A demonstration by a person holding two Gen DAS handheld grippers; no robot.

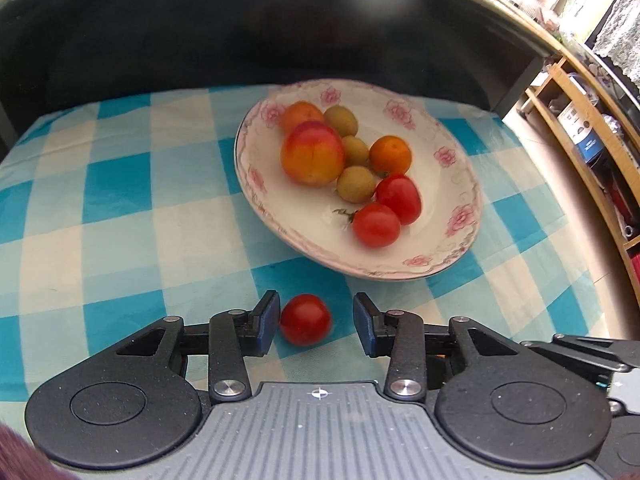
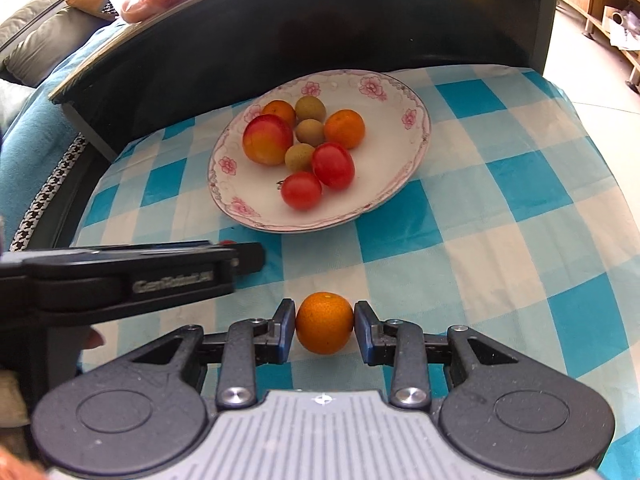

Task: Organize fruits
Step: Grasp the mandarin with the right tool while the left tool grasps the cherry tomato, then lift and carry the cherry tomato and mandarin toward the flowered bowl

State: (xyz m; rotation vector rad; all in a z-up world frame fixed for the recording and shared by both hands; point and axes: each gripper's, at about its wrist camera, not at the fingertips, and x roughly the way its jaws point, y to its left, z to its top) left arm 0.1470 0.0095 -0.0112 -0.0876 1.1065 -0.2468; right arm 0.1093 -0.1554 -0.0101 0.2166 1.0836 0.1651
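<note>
A white floral plate [image 1: 448, 240] [image 2: 400, 108] on the blue checked cloth holds a peach [image 1: 312, 152], two small oranges, three green-brown fruits and two red tomatoes [image 1: 376, 224]. My left gripper [image 1: 316, 322] is open around a loose red tomato [image 1: 306, 319] on the cloth; the tomato touches the left pad and stands apart from the right one. My right gripper [image 2: 325, 326] is shut on a small orange [image 2: 325, 322], both pads touching it. The left gripper's side [image 2: 132, 276] shows in the right wrist view, left of the orange.
The blue-and-white checked cloth [image 1: 120, 208] covers the table. A dark raised board [image 1: 280, 20] stands behind the plate. Wooden shelves [image 1: 592, 132] are at the right. A sofa with cushions [image 2: 36, 32] lies at the far left.
</note>
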